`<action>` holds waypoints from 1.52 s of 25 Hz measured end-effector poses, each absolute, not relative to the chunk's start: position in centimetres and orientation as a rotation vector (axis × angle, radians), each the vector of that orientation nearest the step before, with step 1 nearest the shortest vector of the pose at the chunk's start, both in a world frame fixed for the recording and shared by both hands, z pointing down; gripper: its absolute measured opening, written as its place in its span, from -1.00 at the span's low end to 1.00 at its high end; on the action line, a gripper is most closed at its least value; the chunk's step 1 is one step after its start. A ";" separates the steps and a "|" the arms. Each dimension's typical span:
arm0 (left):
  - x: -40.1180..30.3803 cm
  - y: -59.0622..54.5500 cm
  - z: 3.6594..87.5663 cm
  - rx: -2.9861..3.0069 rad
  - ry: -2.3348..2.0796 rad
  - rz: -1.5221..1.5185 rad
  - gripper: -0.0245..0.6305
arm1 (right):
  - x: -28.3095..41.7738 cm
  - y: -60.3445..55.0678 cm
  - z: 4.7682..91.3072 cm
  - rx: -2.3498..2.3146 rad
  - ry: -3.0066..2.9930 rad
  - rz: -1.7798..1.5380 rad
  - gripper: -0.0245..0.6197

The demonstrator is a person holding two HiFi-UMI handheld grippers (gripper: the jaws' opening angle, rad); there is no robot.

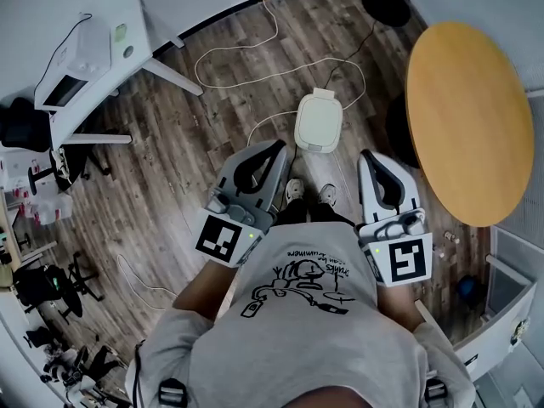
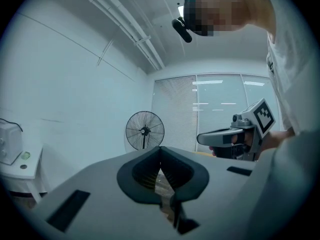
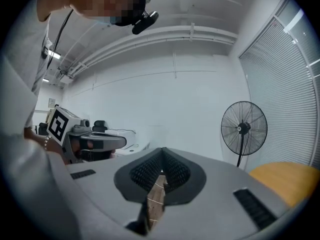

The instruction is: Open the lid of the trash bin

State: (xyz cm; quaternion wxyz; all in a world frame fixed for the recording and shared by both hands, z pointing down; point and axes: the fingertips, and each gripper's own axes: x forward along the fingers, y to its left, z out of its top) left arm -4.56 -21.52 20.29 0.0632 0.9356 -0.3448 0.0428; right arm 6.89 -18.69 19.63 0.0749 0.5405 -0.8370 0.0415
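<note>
Currently both are empty: the left gripper [image 1: 274, 153] has its jaws pressed together on nothing, and the right gripper [image 1: 368, 158] is likewise clamped to with nothing in it. Both are held at waist height, side by side, pointing roughly level. The trash bin [image 1: 319, 122] sits on the floor ahead of and below them, between their two lines, just past the shoes [image 1: 294, 190]. Its lid [image 1: 320, 113] is down, untouched.

The step looks like the approach, with nothing engaged yet. The next move likely calls for lowering one gripper to the lid's edge and parting the jaws to catch it.

Room: there is bare floor on both sides of the bin. A white cable [image 1: 246, 53] loops beyond it. The round table [image 1: 467, 117] edge is close outside the right gripper, so that reach should stay inboard.
</note>
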 end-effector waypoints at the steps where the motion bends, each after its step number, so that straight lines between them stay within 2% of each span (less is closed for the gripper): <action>1: -4.5 -21.8 20.7 2.823 -1.044 0.132 -0.88 | 6.9 -18.9 20.0 1.615 -2.508 0.129 -0.91; 14: -2.5 -25.3 29.4 2.800 -0.957 0.224 -0.88 | 6.6 -21.9 29.5 1.524 -2.452 0.284 -0.90; 38: -0.4 -28.0 52.0 2.713 -0.923 0.410 -0.88 | 6.4 -24.0 59.4 1.179 -2.245 0.470 -0.78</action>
